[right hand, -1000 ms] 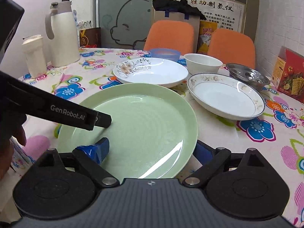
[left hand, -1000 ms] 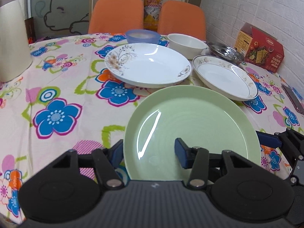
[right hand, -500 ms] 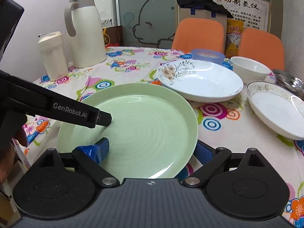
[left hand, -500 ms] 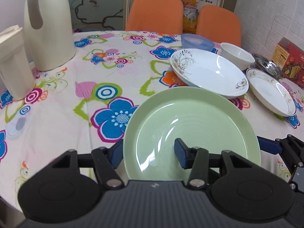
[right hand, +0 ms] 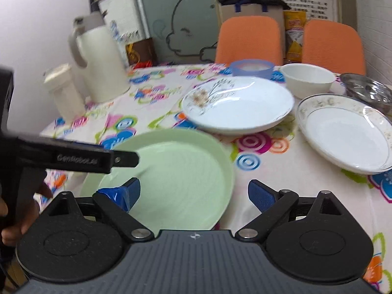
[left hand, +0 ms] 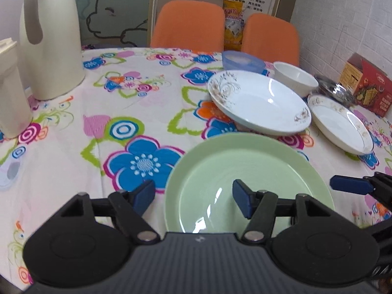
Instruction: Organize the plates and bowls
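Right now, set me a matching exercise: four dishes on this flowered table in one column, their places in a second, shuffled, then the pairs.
1. round pale green plate
2. small white ceramic bowl
3. shiny metal bowl
4. translucent blue plastic bowl

A. far side, just before the orange chairs
B. by the red box
C. nearest, between both grippers' open fingers
D. between the blue and metal bowls

Pairs: 1-C, 2-D, 3-B, 4-A

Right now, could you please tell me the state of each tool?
Left tool: open, straddling the rim of the green plate, holding nothing.
Right tool: open, also straddling that rim, holding nothing.
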A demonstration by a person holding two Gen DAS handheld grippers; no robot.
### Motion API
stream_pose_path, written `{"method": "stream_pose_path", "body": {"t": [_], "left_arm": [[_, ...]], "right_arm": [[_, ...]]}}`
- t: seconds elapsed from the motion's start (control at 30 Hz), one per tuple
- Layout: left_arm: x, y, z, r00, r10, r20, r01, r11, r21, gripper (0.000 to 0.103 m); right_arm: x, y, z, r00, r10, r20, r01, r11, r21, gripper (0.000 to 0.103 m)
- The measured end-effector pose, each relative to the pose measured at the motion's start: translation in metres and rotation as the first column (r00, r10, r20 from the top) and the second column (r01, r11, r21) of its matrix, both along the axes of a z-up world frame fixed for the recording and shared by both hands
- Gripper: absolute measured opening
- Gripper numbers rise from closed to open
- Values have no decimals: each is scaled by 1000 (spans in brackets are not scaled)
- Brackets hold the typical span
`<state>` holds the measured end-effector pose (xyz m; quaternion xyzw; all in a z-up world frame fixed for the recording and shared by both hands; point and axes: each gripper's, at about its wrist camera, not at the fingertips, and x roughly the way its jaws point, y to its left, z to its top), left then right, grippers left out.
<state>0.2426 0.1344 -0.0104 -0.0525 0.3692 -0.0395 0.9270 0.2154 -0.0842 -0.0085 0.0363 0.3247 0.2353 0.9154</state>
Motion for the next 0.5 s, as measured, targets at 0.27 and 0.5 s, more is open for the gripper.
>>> {"method": "stream_pose_path", "body": {"t": [0.27, 0.5], "left_arm": [[68, 21, 25, 997, 50, 64, -47, 998, -45, 73], [113, 22, 16, 999, 28, 22, -27, 999, -33, 73]], "right_arm": [[87, -9, -3, 993, -74, -89, 76, 997, 20, 83], [118, 4, -14, 987, -86, -138, 88, 996, 4, 84]]}}
